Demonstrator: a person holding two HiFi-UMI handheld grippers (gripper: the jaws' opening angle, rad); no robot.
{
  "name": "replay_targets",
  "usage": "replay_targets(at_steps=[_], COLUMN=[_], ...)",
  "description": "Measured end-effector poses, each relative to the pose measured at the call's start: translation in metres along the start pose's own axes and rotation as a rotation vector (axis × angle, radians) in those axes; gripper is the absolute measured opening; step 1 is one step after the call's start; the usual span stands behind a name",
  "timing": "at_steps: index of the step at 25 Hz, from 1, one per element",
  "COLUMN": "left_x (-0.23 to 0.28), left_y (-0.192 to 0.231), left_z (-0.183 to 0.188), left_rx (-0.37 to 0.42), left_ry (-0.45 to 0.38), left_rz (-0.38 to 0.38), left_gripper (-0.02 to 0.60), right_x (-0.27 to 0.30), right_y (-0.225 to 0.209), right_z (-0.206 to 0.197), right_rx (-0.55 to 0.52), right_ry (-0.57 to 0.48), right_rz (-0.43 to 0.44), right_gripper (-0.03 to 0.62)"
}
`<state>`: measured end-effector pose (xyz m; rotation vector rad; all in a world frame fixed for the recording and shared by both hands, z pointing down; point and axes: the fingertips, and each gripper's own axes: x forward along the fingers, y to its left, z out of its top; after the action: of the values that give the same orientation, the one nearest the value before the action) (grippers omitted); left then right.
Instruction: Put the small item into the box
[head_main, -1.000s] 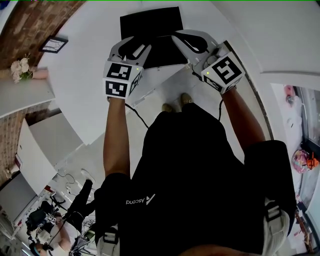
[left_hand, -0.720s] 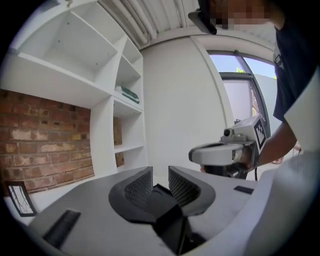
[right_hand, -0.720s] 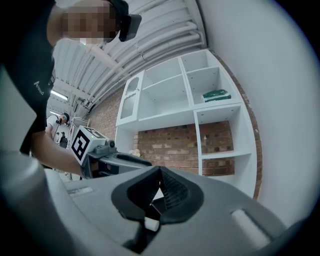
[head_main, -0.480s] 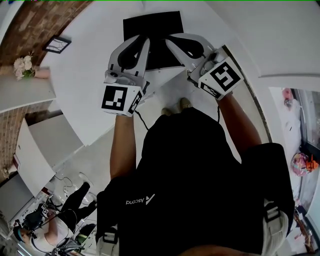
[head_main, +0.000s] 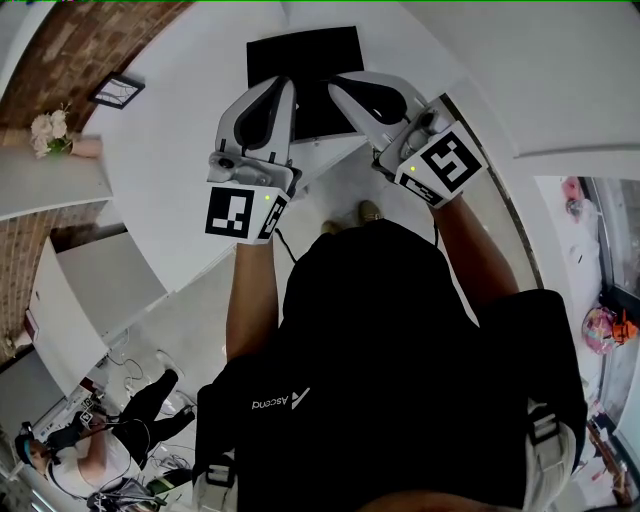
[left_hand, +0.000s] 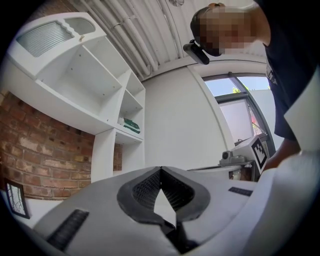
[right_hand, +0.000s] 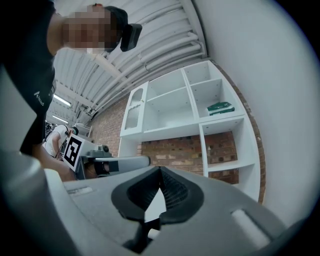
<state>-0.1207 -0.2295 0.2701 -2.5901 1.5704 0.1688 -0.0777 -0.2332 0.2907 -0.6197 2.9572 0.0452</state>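
White and empty, our left gripper (left_hand: 160, 170) had just closed on nothing, the right gripper (right_hand: 160, 170) likewise shut, so we judged the small item might never be boxed.

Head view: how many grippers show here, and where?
2. The left gripper is held at centre-left, the right gripper beside it at centre-right, both with tips over the black rectangle on the white table. Both shut, empty. None looks hidden.
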Motion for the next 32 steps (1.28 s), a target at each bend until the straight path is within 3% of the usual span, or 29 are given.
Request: replay_targets(at_steps=[12,32], left_x=[-0.006,-0.011], left_y=[-0.016,-0.018], left_z=[0.008,0.006], left_rx=[0.048,0.045], left_ry=[-0.001,0.004], left_rz=[-0.009,-0.010], left_gripper=[-0.002,-0.002], right_x=[-0.013,-0.020], right_y=[0.006,0.008], right_z=[0.009,0.007], right_rx=[-0.023,-0.025], right_ry=[-0.018,-0.010], right_rz=[-0.008,-0.010], right_gripper=[0.000,0.000])
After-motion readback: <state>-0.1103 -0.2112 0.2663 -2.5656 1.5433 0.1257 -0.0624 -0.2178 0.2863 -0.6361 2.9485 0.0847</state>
